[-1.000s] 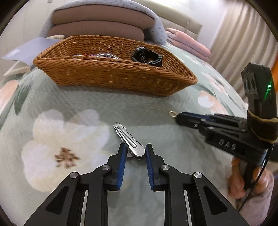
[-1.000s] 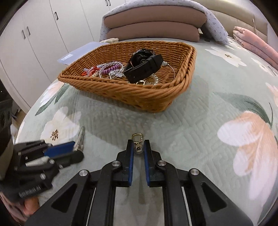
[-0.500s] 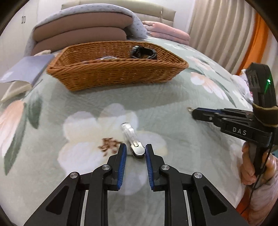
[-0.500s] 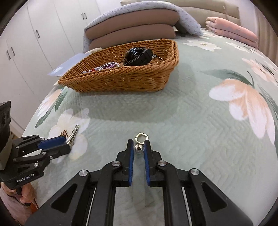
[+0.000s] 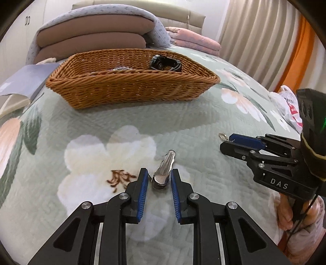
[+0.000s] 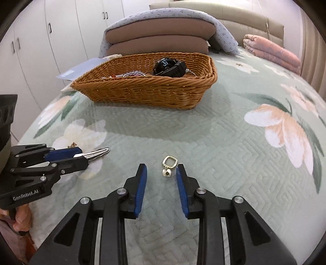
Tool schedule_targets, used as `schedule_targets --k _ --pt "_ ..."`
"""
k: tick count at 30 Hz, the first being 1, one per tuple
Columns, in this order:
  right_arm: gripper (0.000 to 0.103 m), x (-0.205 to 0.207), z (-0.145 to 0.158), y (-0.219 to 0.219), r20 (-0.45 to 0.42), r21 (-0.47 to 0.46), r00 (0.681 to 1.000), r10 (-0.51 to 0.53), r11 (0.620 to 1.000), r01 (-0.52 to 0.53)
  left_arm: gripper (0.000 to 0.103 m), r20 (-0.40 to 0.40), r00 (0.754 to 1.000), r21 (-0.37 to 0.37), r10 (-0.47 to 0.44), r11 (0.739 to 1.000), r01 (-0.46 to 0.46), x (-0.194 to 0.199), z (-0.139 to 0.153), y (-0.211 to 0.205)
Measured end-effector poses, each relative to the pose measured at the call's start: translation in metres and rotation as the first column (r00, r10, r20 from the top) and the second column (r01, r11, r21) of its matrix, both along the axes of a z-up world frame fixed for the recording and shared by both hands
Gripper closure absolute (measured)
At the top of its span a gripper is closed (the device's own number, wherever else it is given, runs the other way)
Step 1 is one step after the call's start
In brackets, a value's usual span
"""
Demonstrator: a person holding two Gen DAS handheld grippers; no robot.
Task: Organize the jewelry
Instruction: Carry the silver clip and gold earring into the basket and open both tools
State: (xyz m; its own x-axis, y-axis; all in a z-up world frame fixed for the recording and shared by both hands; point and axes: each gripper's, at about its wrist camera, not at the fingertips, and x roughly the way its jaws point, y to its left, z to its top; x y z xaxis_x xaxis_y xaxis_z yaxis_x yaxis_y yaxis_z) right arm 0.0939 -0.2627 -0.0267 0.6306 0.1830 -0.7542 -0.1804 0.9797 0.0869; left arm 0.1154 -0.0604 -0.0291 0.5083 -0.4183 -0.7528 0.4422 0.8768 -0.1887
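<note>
Silver hair clip point(image 5: 164, 172) lies on the quilt point(image 5: 81, 122) between the parted fingers of the left gripper point(image 5: 157, 179). Right gripper point(image 6: 161, 173) stands wide around a gold charm point(image 6: 168, 165), apart from the wicker basket point(image 6: 142, 91).

This is a home bedroom. A bed point(image 6: 214, 130) with a quilted green floral bedspread carries stacked brown pillows point(image 6: 161, 38) and a folded pink blanket point(image 6: 273, 52) against a padded headboard point(image 6: 234, 18). White wardrobe doors point(image 6: 40, 40) line one side and pleated curtains point(image 5: 258, 36) hang on the other.
</note>
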Motion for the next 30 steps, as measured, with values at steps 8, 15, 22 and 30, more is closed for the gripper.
schedule_targets --k 8,15,22,30 --pt "0.079 0.002 -0.002 0.005 0.014 -0.049 1.0 -0.018 0.999 0.019 0.079 -0.005 0.999 -0.06 -0.05 0.997 0.05 -0.003 -0.002 0.003" --pt "0.09 0.002 -0.002 0.004 0.017 -0.042 1.0 -0.021 0.999 0.021 0.079 0.014 0.997 -0.011 -0.081 0.997 0.081 -0.007 -0.001 -0.011" --pt "0.09 -0.002 0.002 -0.003 0.037 0.011 0.999 -0.017 1.0 0.017 0.086 0.055 0.996 -0.01 -0.068 0.998 0.069 -0.012 0.003 -0.01" --pt "0.09 -0.01 0.027 -0.007 0.115 0.079 0.993 -0.001 0.997 -0.008 0.086 0.181 0.983 -0.1 -0.004 0.995 0.023 -0.021 0.043 0.008"
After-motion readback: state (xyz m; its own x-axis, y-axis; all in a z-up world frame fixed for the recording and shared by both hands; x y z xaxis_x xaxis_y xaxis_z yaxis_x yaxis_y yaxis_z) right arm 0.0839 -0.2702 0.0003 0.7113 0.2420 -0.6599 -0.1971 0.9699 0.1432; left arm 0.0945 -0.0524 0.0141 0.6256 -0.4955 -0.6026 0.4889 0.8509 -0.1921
